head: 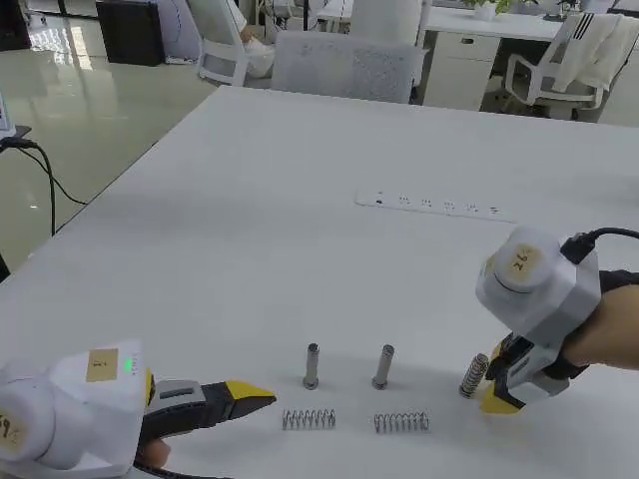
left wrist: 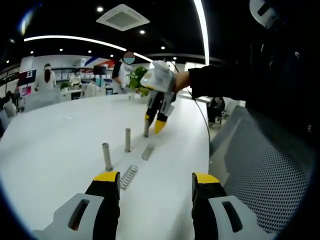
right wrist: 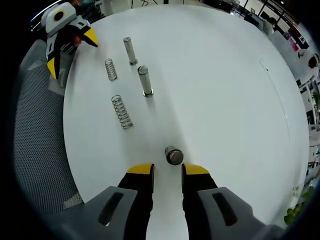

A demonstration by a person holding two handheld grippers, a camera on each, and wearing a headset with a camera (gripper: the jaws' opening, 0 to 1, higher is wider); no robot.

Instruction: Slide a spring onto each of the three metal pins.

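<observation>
Three pins stand upright in a row on the worktop (head: 300, 220); places are given from the middle pin (head: 383, 366). To its right, the right pin (right wrist: 174, 155) appears to carry a fitted spring (head: 473, 375), with the right tool (head: 496, 399) just beside it, jaws narrow and nothing between them. The left pin (head: 312, 365) is bare. The near spring (head: 401, 422) lies just in front of the middle pin and the left spring (head: 309, 419) in front and leftward. Both lie flat along the row, crosswise to the pins. The left tool (head: 262, 397), wide and empty, is nearer the left spring.

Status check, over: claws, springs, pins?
Left claw open, empty. Right claw at third pin, spring looks on it, grip unclear. Two pins bare, two springs loose on table. Nothing in the way.
</observation>
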